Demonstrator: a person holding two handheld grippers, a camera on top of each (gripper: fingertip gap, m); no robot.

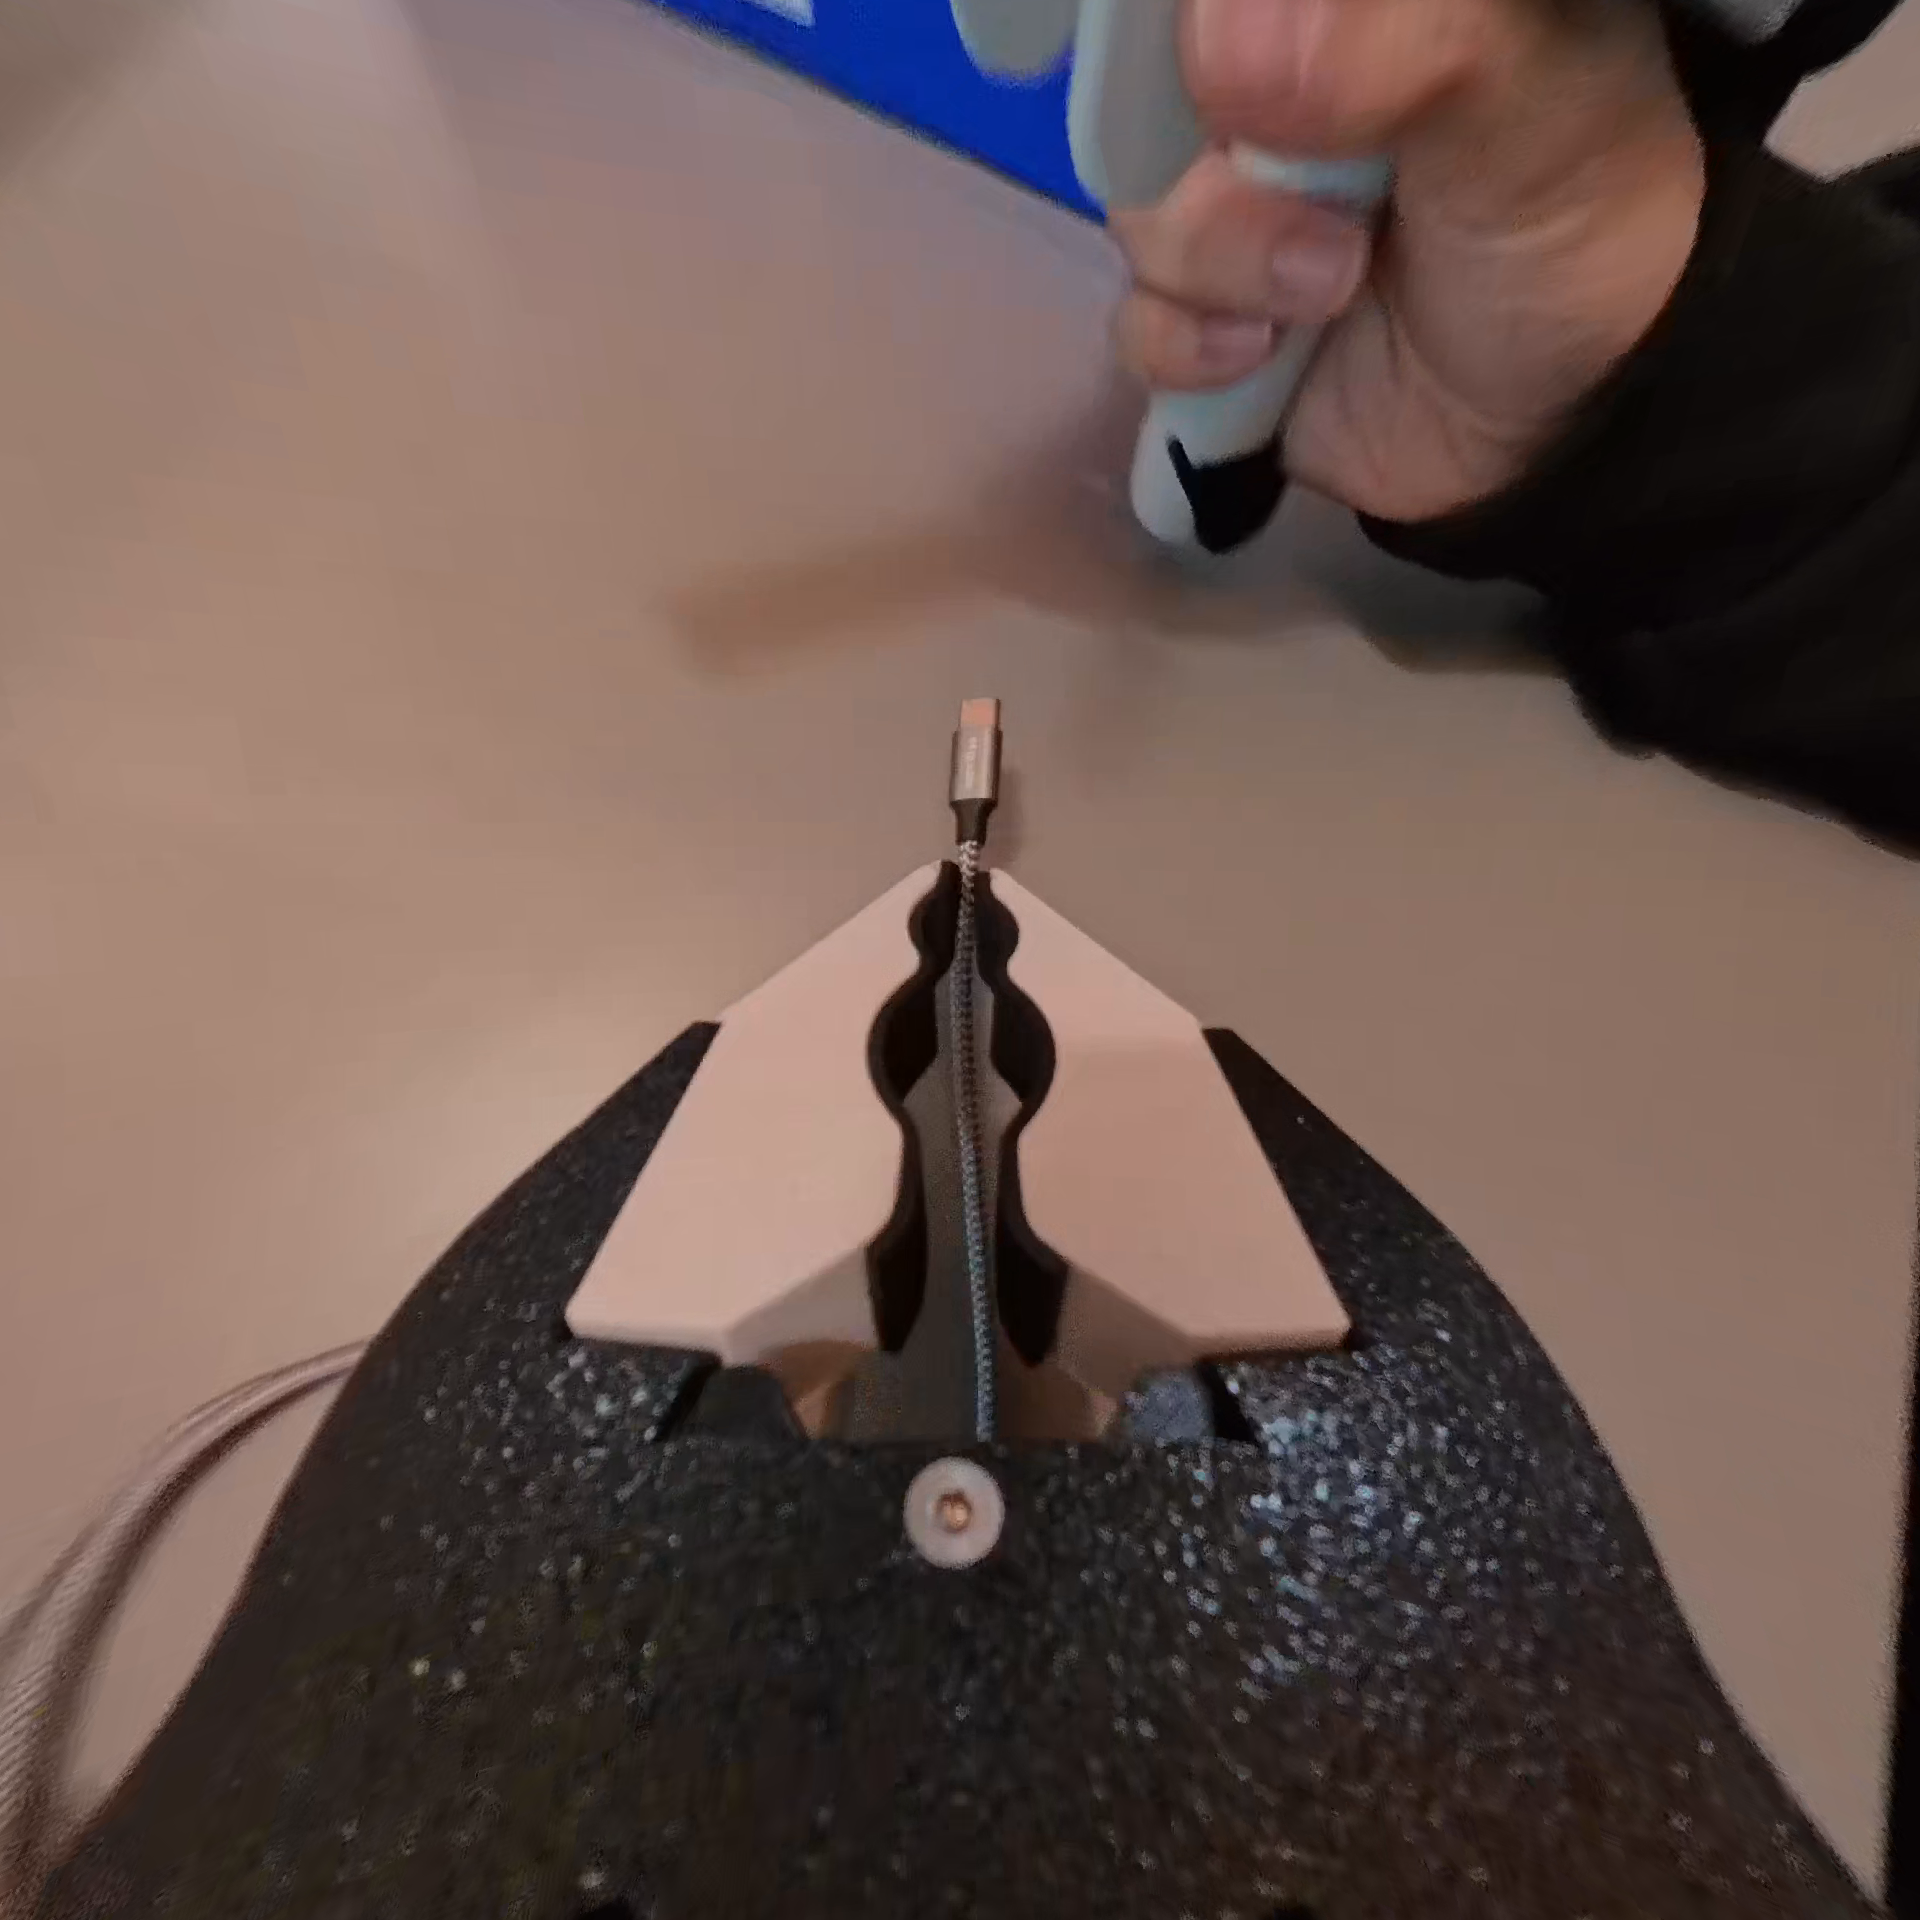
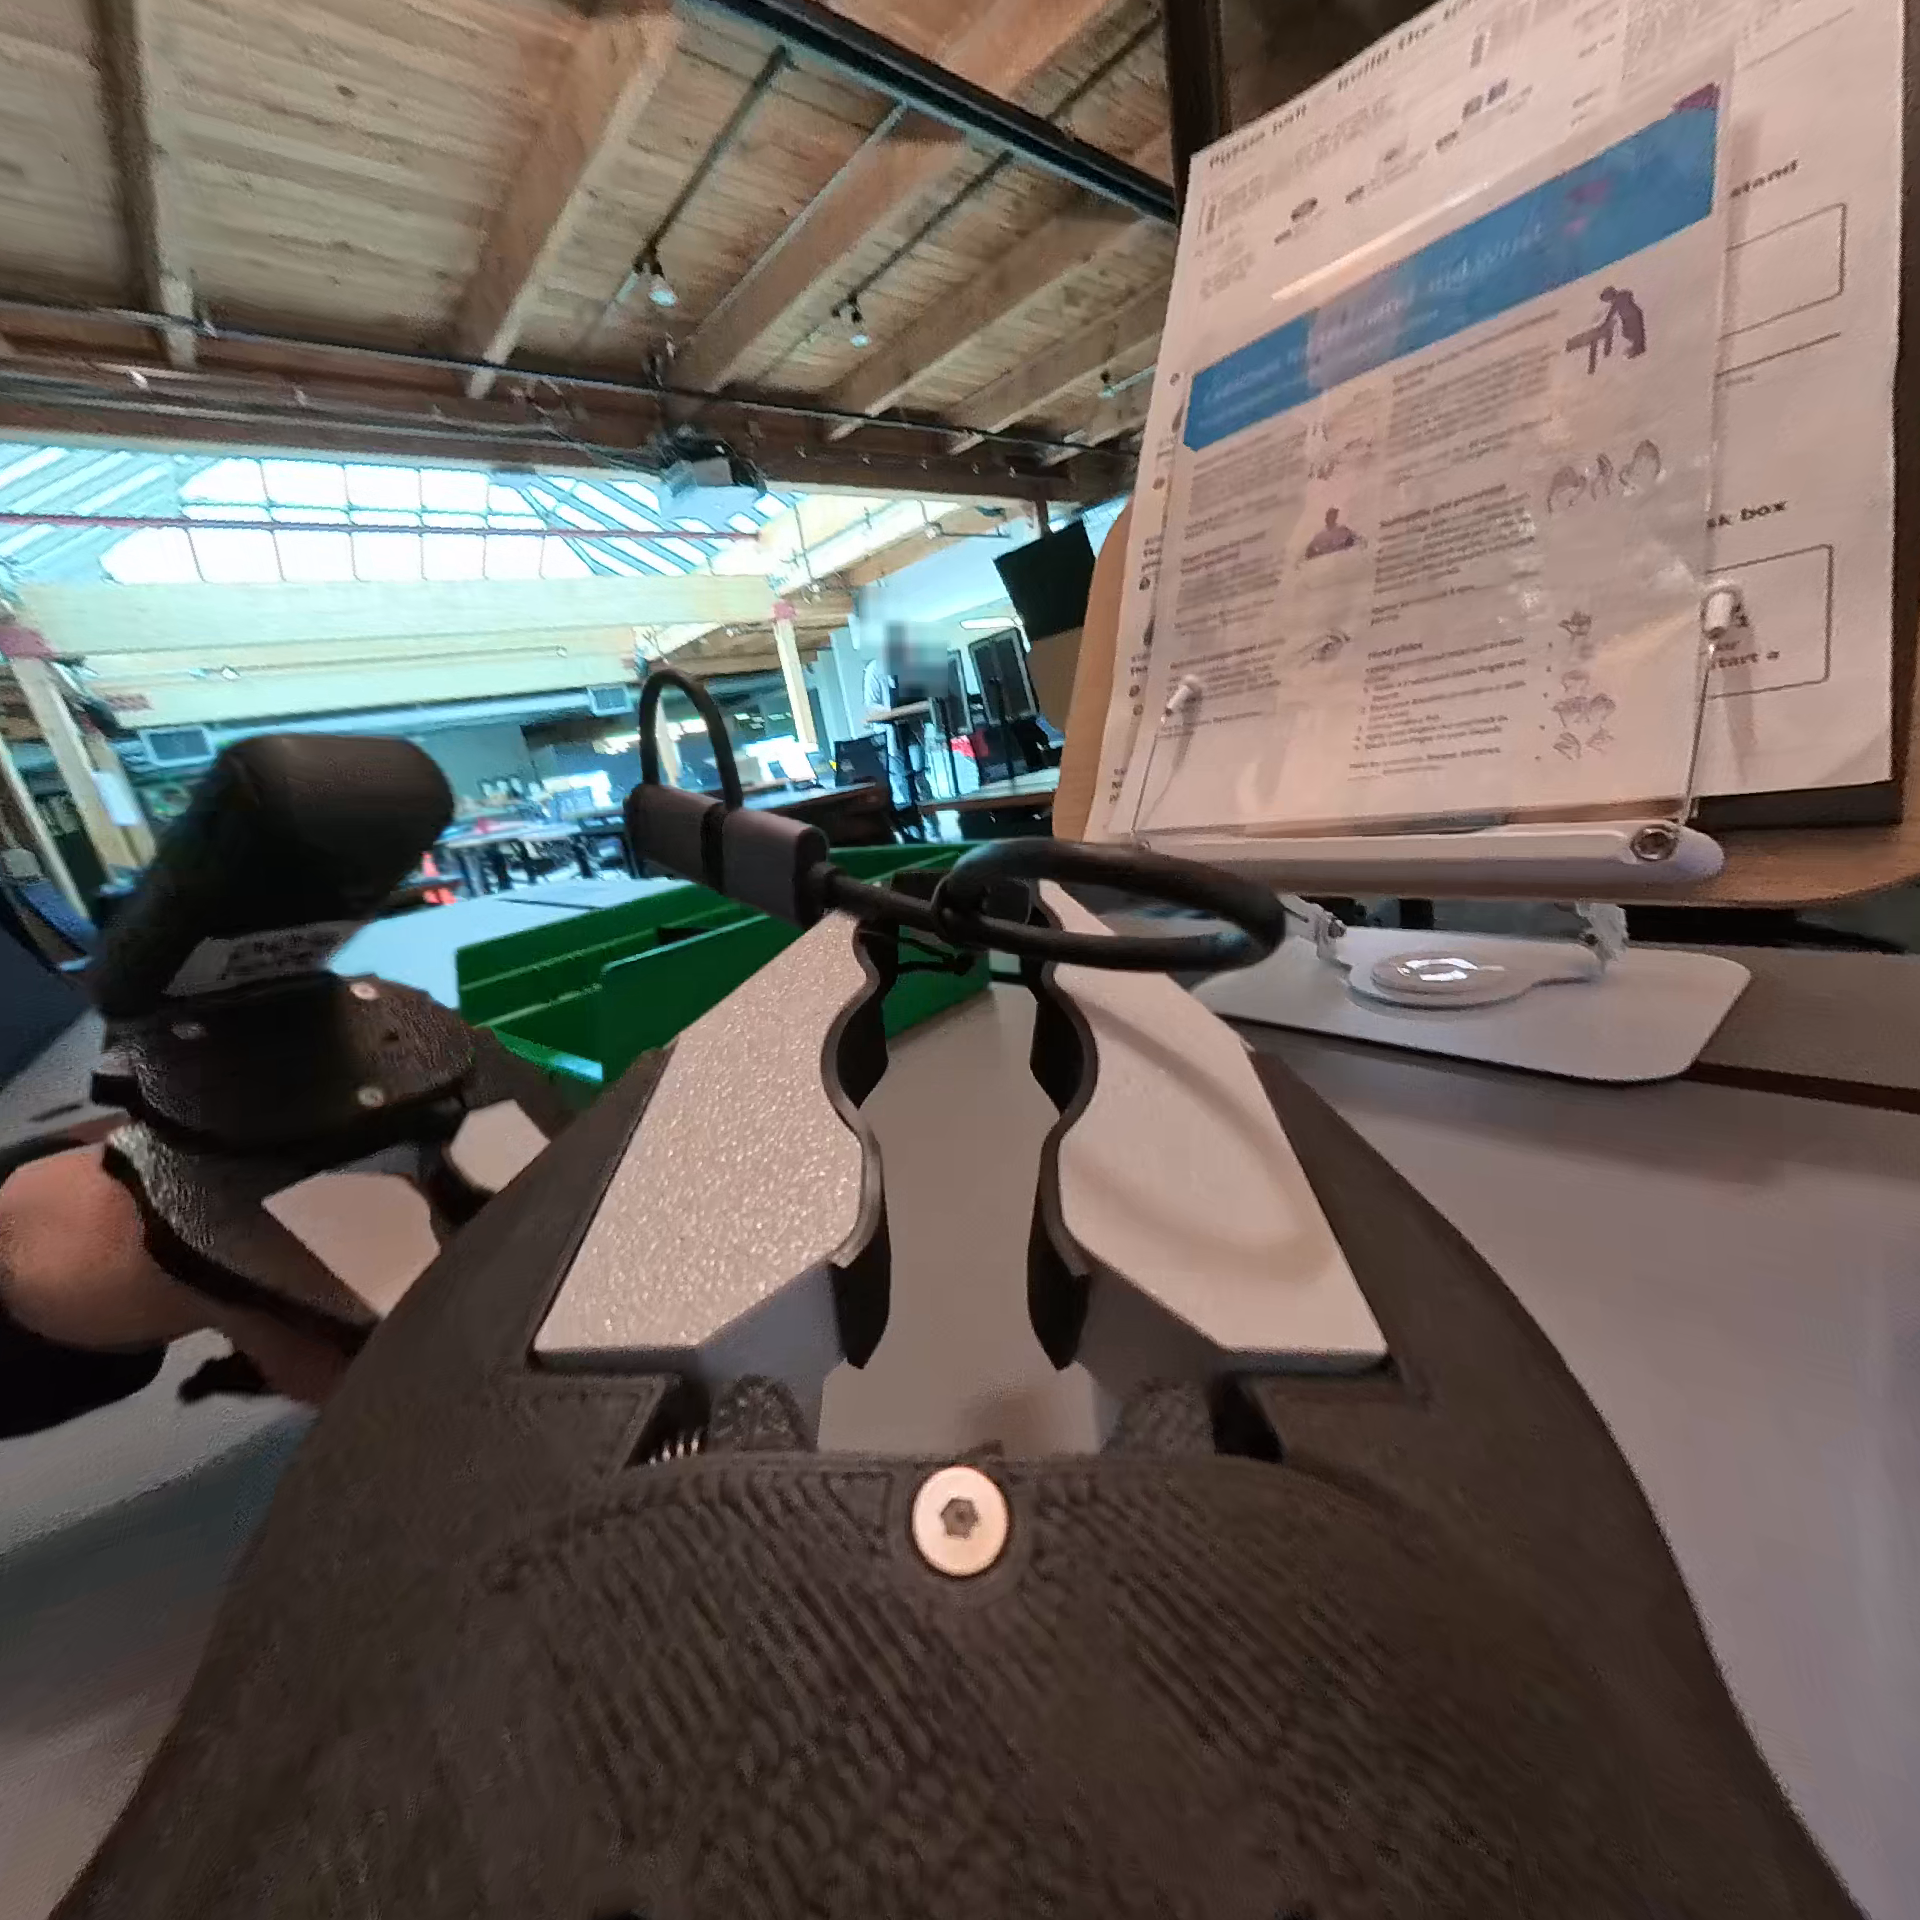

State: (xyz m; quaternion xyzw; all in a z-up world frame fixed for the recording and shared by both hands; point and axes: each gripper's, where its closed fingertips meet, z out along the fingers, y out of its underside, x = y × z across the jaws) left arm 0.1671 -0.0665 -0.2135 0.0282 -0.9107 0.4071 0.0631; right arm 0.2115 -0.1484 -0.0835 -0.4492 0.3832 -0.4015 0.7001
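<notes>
Across the pale counter [image 1: 364, 623] that fills your left wrist view, nothing lies flat near the tips; a blue strip [image 1: 914, 94] runs along its far edge. At upper right, your right hand [image 1: 1434, 270], in a dark sleeve [image 1: 1745, 582], grips a light grey handle [image 1: 1195, 343], blurred.

From the right wrist view, the biggest thing is the document stand [image 2: 1455, 862] on the counter to the right, its clear holder carrying printed sheets [image 2: 1434, 499]. A green bin [image 2: 644, 966] sits beyond the tips on the left, and a wooden ceiling [image 2: 520, 208] spans overhead. At the left edge you can see your left hand-held gripper from outside, under its black camera housing [image 2: 281, 842].

Your left hand-held gripper [image 1: 964, 883] is closed tight on a braided cable [image 1: 971, 1122], which runs straight down the seam between the jaws. Its metal plug [image 1: 975, 764] sticks out just past the tips, pointing forward and clear of the counter.

Your right hand-held gripper [image 2: 956, 925] has its jaws parted only at a narrow gap, and its tips pinch a black cable [image 2: 1122, 914] where it curls into a loop. From the tips the cable leads left to a dark grey adapter block [image 2: 727, 842], held in the air above the green bin.
</notes>
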